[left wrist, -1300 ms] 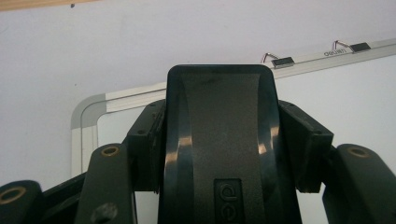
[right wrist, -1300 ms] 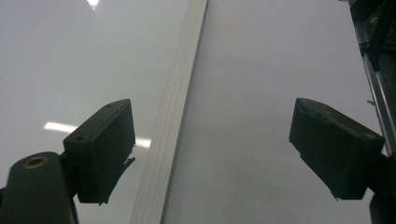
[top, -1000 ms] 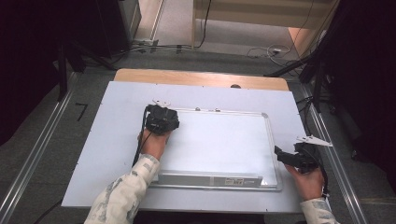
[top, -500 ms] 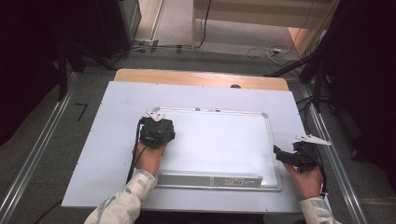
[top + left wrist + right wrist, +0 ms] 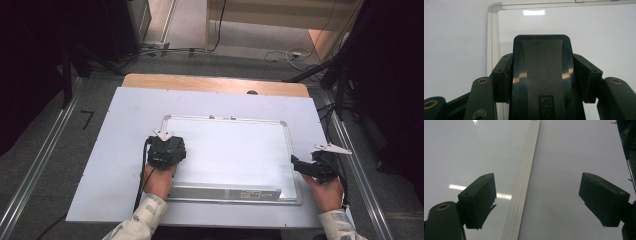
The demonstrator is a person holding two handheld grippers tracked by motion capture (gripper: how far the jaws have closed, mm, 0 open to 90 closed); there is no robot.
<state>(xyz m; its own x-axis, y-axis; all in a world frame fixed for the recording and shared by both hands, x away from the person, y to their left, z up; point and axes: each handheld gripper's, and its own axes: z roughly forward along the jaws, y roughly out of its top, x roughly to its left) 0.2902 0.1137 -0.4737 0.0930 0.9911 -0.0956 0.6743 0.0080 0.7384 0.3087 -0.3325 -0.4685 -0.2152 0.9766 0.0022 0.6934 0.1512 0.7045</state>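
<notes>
While clamped on a black eraser block w/ both pads pressed to its sides, left gripper sits on the whiteboard near its left frame rail, toward the near-left part of the surface. Eraser's long axis runs along the jaws, pointing away from the person toward the board's far edge; rounded end leads. Right gripper: jaws wide apart, holding nothing, straddling the board's right frame rail, w/ one pad over the board, other over the table. Risks, as a guess: eraser could catch on the left rail if swept sideways; board prob. slides on the table if the right side isn't pinned, since nothing grips that rail yet. Surface looks clean, no marks seen.
</notes>
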